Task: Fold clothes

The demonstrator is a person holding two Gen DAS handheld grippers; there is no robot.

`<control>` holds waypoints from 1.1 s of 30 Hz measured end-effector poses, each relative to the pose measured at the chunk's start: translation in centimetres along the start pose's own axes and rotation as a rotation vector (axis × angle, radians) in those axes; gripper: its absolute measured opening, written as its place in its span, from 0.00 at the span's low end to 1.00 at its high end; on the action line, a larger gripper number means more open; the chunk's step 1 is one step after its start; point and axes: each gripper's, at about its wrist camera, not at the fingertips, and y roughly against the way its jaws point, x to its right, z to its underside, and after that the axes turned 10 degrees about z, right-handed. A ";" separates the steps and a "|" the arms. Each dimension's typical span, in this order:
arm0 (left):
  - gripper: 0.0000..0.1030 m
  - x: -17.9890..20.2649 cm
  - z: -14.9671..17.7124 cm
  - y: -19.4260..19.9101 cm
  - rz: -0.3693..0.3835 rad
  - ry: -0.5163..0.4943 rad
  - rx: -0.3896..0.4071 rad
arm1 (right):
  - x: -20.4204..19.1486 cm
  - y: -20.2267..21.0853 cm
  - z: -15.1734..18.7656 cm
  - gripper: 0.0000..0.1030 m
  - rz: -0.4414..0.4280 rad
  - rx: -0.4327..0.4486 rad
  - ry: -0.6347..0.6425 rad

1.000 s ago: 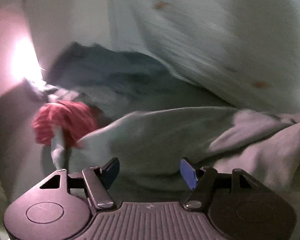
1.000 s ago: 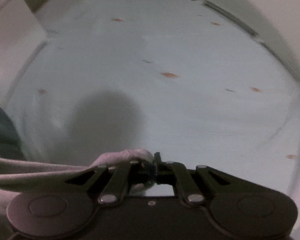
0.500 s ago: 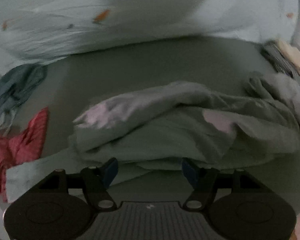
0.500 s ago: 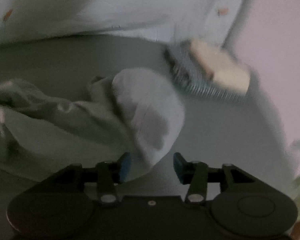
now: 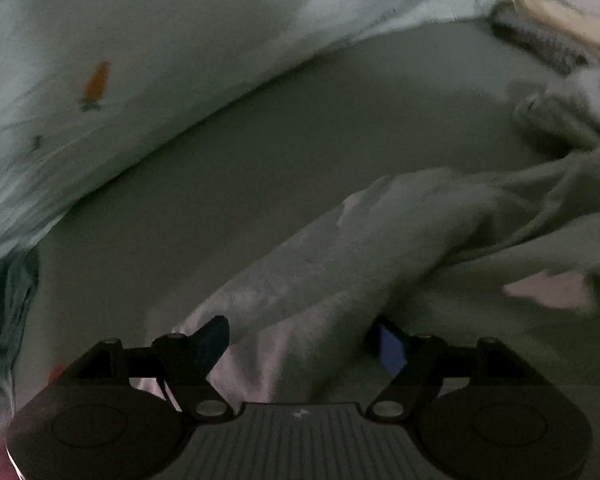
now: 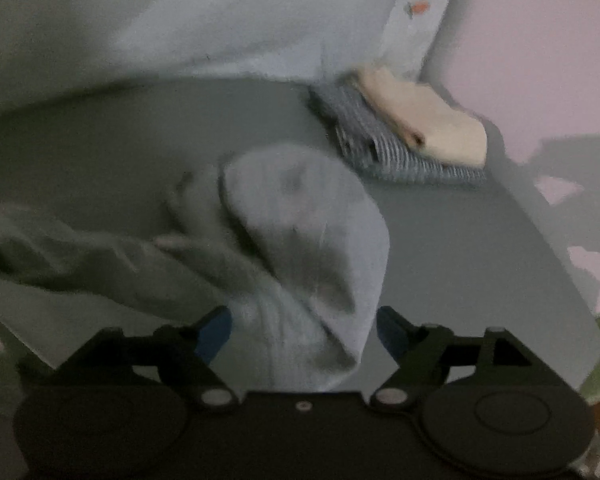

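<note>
Both claws are opening. The left claw (image 5: 302, 340) and the right claw (image 6: 302, 330) each straddle the crumpled grey garment (image 5: 380, 232) on the dim bed (image 5: 260, 152), pads clear. Blur hides its shape; folded clothes (image 6: 412, 132) lie beyond.

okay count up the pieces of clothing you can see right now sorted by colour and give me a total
Pale grey: 1, the crumpled garment lying between both grippers' opening jaws
Cream: 1, the folded piece on top of the stack
Blue striped: 1, the folded piece under it
Teal: 1, the bunched cloth at the left wrist view's edge
Total: 4
</note>
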 end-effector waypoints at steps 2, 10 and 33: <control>0.72 -0.9 0.0 -0.8 0.052 0.001 0.027 | -0.3 -1.1 0.7 0.81 -0.015 -0.081 -0.041; 0.19 -2.6 -1.3 1.7 0.008 0.137 0.203 | 1.3 -1.0 -1.4 0.08 -0.200 0.051 -0.249; 0.14 -0.4 -4.1 32.1 0.039 0.449 0.953 | 17.7 30.6 -15.7 0.07 -0.328 1.399 -0.394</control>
